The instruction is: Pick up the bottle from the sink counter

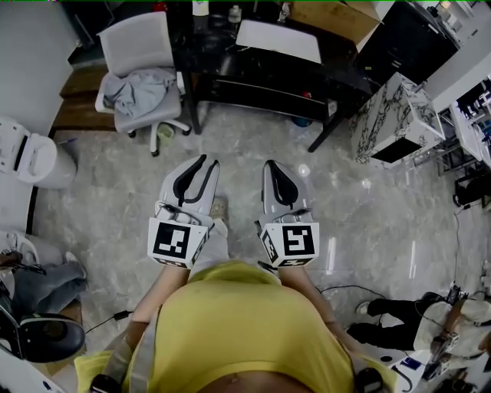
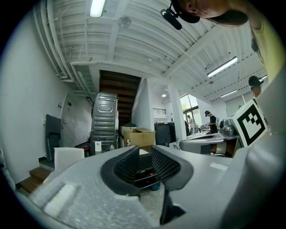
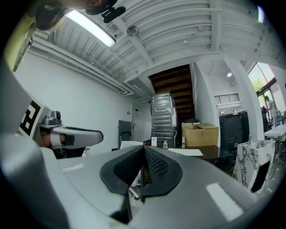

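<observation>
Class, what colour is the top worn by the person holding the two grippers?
Yellow. The top shows best in the head view.

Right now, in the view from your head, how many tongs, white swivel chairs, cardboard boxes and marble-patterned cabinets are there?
White hand-held tongs: 2 (left tongs, right tongs)
White swivel office chair: 1
Brown cardboard box: 1
White marble-patterned cabinet: 1
Total: 5
</observation>
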Motion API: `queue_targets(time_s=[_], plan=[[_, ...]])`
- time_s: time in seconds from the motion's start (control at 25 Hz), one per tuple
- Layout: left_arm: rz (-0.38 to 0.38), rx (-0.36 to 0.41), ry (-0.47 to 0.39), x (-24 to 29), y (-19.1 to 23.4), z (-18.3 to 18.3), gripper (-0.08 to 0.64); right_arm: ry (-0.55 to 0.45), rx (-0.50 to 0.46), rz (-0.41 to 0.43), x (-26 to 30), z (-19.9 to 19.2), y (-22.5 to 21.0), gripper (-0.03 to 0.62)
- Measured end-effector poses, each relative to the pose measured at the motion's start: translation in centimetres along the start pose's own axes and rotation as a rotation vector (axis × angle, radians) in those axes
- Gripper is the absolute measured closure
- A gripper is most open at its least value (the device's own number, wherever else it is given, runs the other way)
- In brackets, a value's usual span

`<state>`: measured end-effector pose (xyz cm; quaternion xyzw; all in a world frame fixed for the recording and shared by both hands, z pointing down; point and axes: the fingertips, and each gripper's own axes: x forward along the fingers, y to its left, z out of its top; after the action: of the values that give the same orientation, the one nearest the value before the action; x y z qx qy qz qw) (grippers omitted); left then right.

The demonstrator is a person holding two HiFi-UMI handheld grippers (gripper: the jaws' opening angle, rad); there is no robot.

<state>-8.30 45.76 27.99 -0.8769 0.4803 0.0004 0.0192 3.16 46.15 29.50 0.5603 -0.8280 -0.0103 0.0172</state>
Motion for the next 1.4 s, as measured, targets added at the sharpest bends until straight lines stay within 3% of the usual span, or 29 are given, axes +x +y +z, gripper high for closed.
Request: queue_targets(time_s=[0.76, 1.4], plan=[[-0.099, -0.010, 0.008, 21.2, 15.3, -2.0, 0.413, 0.014, -0.005, -0.048, 24.5, -0.9, -7.3, 0.591], [-0.143, -0.057, 0.018, 27.4, 19.3, -3.4, 0.413, 0.049, -0.022, -0.097, 31.3, -1.3, -10.3, 0.592]])
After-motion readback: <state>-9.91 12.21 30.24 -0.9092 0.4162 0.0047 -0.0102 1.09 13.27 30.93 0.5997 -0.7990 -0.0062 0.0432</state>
